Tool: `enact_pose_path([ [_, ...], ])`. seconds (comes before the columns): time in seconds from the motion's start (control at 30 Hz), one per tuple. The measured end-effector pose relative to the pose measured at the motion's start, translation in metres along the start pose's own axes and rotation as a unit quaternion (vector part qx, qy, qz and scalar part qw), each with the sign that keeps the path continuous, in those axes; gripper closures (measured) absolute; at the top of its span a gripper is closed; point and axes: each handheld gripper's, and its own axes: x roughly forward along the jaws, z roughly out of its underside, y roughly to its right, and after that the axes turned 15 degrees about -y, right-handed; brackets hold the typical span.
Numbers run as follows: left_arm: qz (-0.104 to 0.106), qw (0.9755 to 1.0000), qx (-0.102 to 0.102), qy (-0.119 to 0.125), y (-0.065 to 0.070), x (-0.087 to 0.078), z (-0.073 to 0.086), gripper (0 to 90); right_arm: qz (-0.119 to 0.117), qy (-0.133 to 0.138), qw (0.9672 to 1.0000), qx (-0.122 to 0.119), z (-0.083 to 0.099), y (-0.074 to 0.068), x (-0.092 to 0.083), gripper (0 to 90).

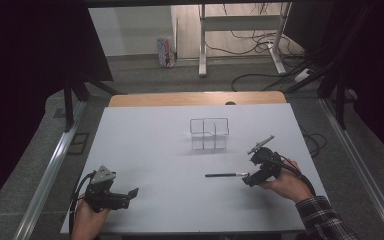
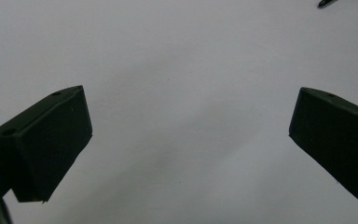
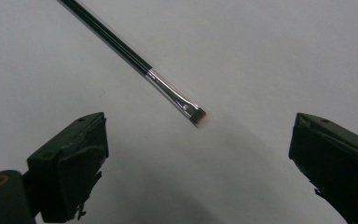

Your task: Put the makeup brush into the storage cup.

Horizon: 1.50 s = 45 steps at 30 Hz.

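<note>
From the high view we see a slim makeup brush [image 1: 226,175] lying flat on the white table [image 1: 145,145], its long axis running across the table from left to right, with the dark handle toward the left and the metal ferrule and bristle end toward the right, just beside the right gripper [image 1: 250,179]. That gripper's jaws are spread and press on nothing, with the brush tip just in front of them. The left gripper [image 1: 130,194] sits near the front left of the table, well apart from the brush, jaws spread as well. Farther back, near the table's middle, stands a clear acrylic organiser [image 1: 209,133] split into compartments; we cannot make out anything inside them. In the left gripper view we see the left gripper [image 2: 191,126] with its jaws wide over bare white table [image 2: 182,56], and a dark end of the brush [image 2: 326,3] at the top right corner. In the right gripper view the brush [image 3: 135,63] runs diagonally from the upper left down to its short bristle tip, which ends ahead of the right gripper [image 3: 198,144], between the two spread jaws but touching neither.
</note>
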Motion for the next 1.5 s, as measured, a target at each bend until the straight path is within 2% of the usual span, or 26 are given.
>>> enact_pose_path([
  [0.37,-0.001,1.0,0.001,-0.009,0.0,0.002,0.0,0.0,0.005,-0.016,0.9993,-0.034,-0.016,-0.006,0.001,12.4],
  [0.87,-0.001,1.0,0.001,-0.01,0.0,0.002,-0.001,0.0,0.002,-0.033,0.9974,-0.064,-0.041,-0.018,0.005,17.2],
  [1.2,-0.001,1.0,0.001,-0.01,0.0,0.002,0.0,0.0,0.014,-0.054,0.9936,-0.098,-0.061,-0.029,0.009,22.8],
  [1.5,-0.001,1.0,0.002,-0.01,0.001,0.002,0.0,0.0,0.019,-0.068,0.9917,-0.108,-0.064,-0.028,0.015,29.2],
])
